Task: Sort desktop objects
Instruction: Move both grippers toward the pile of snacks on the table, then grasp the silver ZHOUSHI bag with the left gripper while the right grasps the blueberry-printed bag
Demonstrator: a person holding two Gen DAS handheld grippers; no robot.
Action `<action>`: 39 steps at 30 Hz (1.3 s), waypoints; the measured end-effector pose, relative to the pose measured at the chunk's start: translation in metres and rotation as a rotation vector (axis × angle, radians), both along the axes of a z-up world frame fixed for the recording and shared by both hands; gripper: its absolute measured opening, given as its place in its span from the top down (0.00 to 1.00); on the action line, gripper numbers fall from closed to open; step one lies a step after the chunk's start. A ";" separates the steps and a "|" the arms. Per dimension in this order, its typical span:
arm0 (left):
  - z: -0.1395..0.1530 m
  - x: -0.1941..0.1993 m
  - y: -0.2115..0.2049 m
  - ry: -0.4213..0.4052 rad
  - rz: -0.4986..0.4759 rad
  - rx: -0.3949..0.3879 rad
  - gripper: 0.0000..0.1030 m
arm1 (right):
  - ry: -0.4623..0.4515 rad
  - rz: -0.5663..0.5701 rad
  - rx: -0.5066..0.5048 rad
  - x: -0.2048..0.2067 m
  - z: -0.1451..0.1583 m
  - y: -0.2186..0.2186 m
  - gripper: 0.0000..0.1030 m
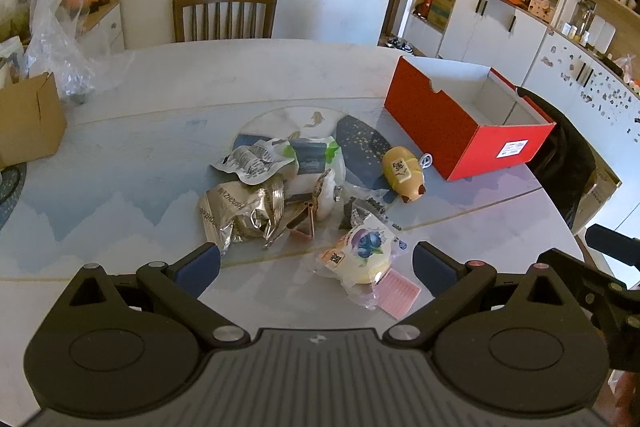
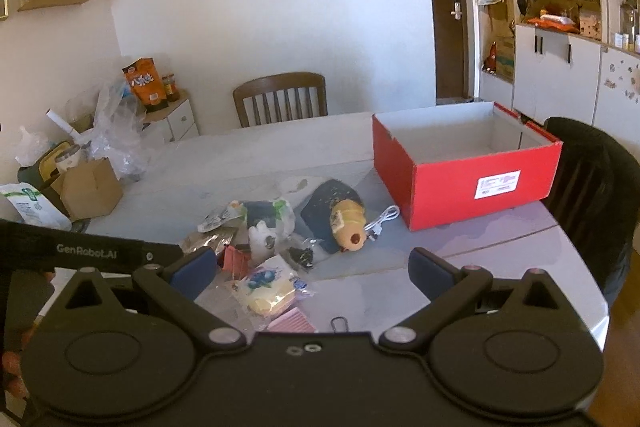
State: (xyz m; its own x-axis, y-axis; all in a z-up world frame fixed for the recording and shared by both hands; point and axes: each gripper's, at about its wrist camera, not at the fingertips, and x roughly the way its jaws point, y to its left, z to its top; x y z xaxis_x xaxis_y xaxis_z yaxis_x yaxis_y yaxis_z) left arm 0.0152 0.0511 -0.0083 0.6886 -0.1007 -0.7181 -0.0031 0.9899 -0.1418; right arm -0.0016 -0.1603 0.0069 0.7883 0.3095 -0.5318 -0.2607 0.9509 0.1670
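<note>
A pile of small objects lies mid-table: a wrapped blueberry pastry, a pink comb, a yellow plush toy, crumpled snack wrappers, a white round item and a dark speckled pouch. An open, empty red box stands to the right. My left gripper is open and empty, just short of the pastry. My right gripper is open and empty above the near side of the pile.
A brown cardboard box and clear plastic bags sit at the table's left. A wooden chair stands behind the table; a dark chair is at the right. A white cable lies by the box.
</note>
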 end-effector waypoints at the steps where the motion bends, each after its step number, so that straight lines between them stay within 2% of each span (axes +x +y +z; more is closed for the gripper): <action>1: 0.000 0.001 0.001 0.001 -0.001 -0.001 0.00 | 0.004 0.000 0.001 0.000 -0.001 0.001 0.01; 16: -0.008 0.023 0.024 0.004 -0.015 0.007 0.00 | 0.069 0.068 -0.005 0.022 -0.014 0.028 0.01; 20: -0.015 0.031 0.034 -0.017 -0.003 0.035 0.00 | 0.069 0.082 -0.032 0.028 -0.022 0.038 0.01; 23: -0.025 0.039 0.039 -0.037 -0.010 0.081 0.00 | 0.082 0.115 -0.037 0.034 -0.031 0.046 0.01; 30: -0.061 0.064 0.053 -0.023 -0.077 0.118 0.00 | 0.119 0.135 -0.086 0.052 -0.056 0.065 0.05; 32: -0.068 0.071 0.055 -0.010 -0.099 0.118 0.00 | 0.133 0.133 -0.098 0.058 -0.063 0.069 0.06; 39: -0.082 0.099 0.068 0.039 -0.063 0.083 0.01 | 0.167 0.122 -0.118 0.073 -0.080 0.081 0.07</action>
